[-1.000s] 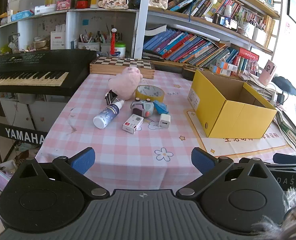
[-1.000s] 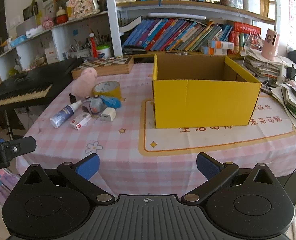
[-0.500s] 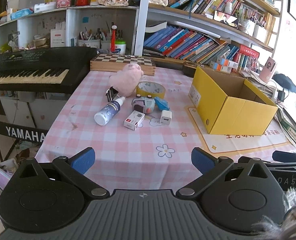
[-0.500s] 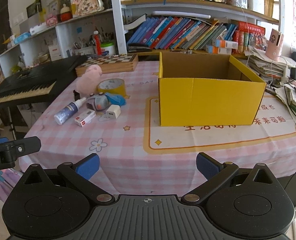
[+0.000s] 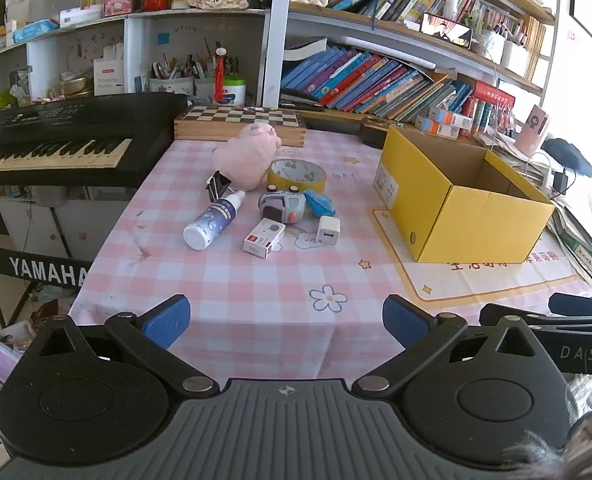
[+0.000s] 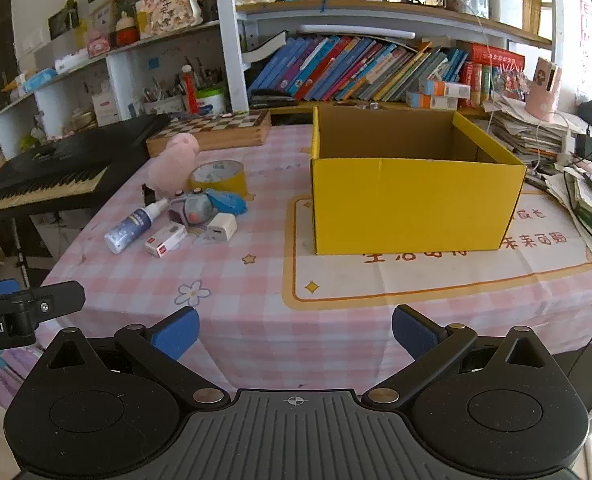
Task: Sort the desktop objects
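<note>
Desktop objects [image 5: 274,210], small, clustered, mixed

Table w/ pink checked cloth [image 5: 256,300] at frame centre, yellow box [image 5: 468,216] set right of centre on a printed mat [image 5: 492,276], small items clustered left-centre: spray bottle [image 5: 212,222], plush pig [image 5: 246,156], tape roll [image 5: 296,174], white charger [image 5: 329,231], small carton [image 5: 264,238], chessboard [image 5: 240,120] laid at far edge.

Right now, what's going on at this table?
A person holds two grippers at the near edge of the table, about to sort the clutter. The left gripper and right gripper are both open and empty. A spray bottle, plush pig, tape roll and charger lie untouched beside the yellow box, where nothing is visible inside.
</note>
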Demonstrator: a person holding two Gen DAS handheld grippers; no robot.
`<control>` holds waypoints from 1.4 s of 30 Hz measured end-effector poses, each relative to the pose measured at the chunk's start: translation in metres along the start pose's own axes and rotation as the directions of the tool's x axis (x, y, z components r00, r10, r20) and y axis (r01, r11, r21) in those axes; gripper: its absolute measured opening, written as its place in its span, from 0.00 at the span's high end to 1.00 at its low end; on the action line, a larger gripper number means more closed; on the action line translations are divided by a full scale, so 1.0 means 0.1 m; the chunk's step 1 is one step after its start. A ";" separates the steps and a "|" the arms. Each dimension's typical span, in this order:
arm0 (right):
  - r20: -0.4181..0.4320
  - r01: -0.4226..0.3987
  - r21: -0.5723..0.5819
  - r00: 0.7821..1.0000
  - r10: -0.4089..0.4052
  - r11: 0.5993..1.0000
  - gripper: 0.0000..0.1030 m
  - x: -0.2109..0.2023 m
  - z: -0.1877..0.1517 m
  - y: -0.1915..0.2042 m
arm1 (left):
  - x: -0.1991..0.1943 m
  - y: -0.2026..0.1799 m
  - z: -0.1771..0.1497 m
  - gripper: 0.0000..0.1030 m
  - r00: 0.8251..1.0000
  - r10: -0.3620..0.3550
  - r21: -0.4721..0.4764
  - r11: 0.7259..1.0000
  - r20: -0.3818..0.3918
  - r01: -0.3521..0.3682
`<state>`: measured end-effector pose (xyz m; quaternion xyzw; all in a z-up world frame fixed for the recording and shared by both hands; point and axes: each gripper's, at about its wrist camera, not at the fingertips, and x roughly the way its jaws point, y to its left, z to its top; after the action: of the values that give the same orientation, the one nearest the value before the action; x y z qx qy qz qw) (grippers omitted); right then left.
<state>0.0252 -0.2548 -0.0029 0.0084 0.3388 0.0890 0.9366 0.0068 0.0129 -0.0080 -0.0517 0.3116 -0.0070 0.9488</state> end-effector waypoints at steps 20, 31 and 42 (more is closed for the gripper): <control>-0.009 0.022 0.002 1.000 -0.022 1.000 0.00 0.00 -0.01 0.00 | 0.05 -0.03 -0.01 0.00 1.000 -0.007 0.015 1.000 -0.014 0.008; -0.009 0.017 -0.007 1.000 -0.017 1.000 0.00 0.02 0.01 0.04 | 0.10 -0.01 -0.01 0.00 1.000 -0.020 0.015 1.000 -0.012 0.020; -0.008 -0.002 -0.038 1.000 0.002 0.999 0.00 0.05 0.03 0.13 | 0.14 0.04 0.01 0.00 1.000 -0.017 0.002 1.000 -0.019 0.017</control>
<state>0.0294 -0.2413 -0.0028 -0.0094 0.3409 0.0965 0.9351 0.0189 0.0161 -0.0154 -0.0531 0.3199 -0.0160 0.9458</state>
